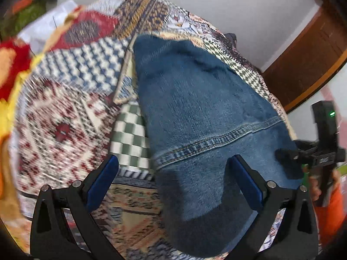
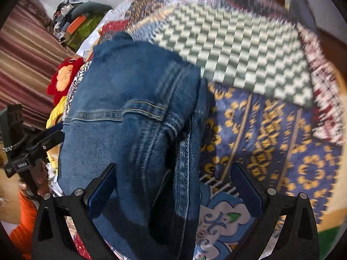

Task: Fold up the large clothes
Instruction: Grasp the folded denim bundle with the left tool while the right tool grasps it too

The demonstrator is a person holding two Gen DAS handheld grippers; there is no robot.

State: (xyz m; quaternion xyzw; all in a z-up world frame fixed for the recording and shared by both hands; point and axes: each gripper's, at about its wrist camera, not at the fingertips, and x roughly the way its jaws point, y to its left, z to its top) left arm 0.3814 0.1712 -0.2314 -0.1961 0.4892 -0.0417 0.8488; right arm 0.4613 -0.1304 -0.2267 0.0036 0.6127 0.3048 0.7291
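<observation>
A pair of blue denim jeans [image 1: 201, 108] lies folded on a patchwork bedspread [image 1: 65, 112]. My left gripper [image 1: 175, 175] is open, and the near end of the denim lies between its blue-padded fingers [image 1: 106, 179] without being clamped. In the right wrist view the jeans [image 2: 121, 99] are bunched along a seam. My right gripper [image 2: 173, 186] is open too, with a denim fold running between its fingers [image 2: 247, 186]. Each gripper shows at the edge of the other's view: the right gripper [image 1: 284, 155] touches the denim's right edge, and the left gripper [image 2: 54, 136] sits at its left edge.
The bedspread [image 2: 271, 130] fills both views. A red and yellow flower cushion [image 2: 65, 78] and a pile of clutter [image 2: 78, 21] lie beyond the jeans. A striped curtain [image 2: 26, 65] hangs at the left, and brown wooden furniture [image 1: 308, 58] stands by the white wall. An orange sleeve [image 1: 331, 212] is close by.
</observation>
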